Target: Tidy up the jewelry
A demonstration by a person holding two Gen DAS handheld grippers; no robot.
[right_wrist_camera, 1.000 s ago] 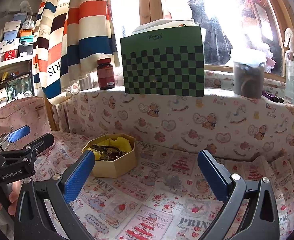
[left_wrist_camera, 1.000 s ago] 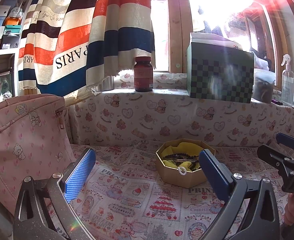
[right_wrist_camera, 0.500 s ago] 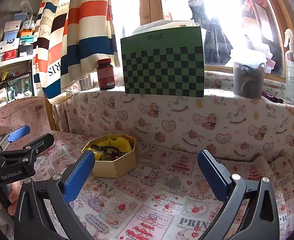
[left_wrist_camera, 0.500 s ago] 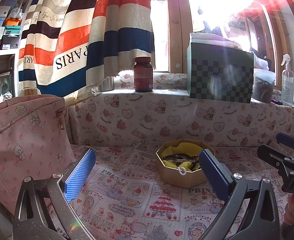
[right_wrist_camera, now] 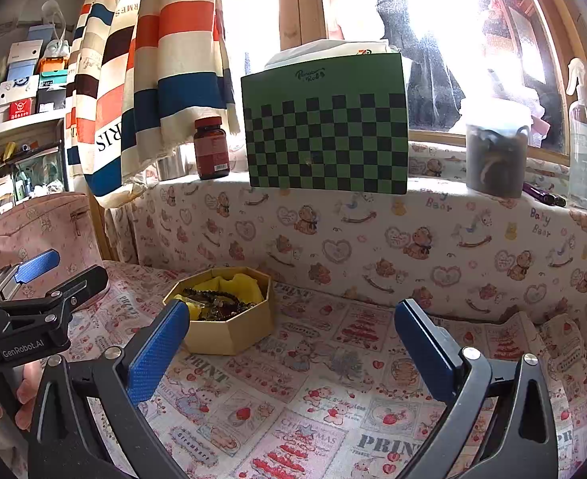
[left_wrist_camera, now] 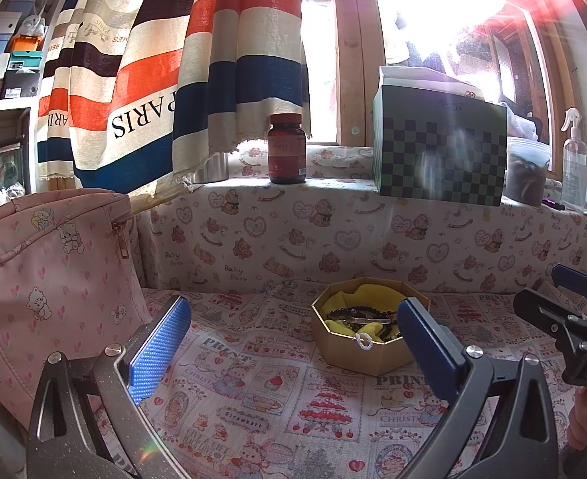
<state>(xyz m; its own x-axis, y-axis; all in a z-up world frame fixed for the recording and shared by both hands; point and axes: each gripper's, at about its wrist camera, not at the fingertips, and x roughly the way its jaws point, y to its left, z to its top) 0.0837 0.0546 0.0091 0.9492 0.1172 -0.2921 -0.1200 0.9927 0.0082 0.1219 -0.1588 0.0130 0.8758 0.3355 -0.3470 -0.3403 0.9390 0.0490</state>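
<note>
A gold octagonal box (left_wrist_camera: 363,353) lined with yellow cloth sits on the printed tablecloth; it holds dark bead bracelets (left_wrist_camera: 359,313) and a small white ring (left_wrist_camera: 364,342) hangs on its front rim. My left gripper (left_wrist_camera: 293,343) is open and empty, just short of the box. In the right wrist view the box (right_wrist_camera: 229,329) lies ahead to the left, with beads (right_wrist_camera: 213,299) inside. My right gripper (right_wrist_camera: 293,345) is open and empty, to the right of the box. Each gripper shows in the other's view, the right one (left_wrist_camera: 568,303) and the left one (right_wrist_camera: 54,275).
A pink zip bag (left_wrist_camera: 50,279) stands at the left. On the cloth-covered ledge stand a brown pill bottle (left_wrist_camera: 287,149), a green checkered box (left_wrist_camera: 441,151), a dark jar (right_wrist_camera: 495,159) and a spray bottle (right_wrist_camera: 586,139). A striped curtain (left_wrist_camera: 181,60) hangs above.
</note>
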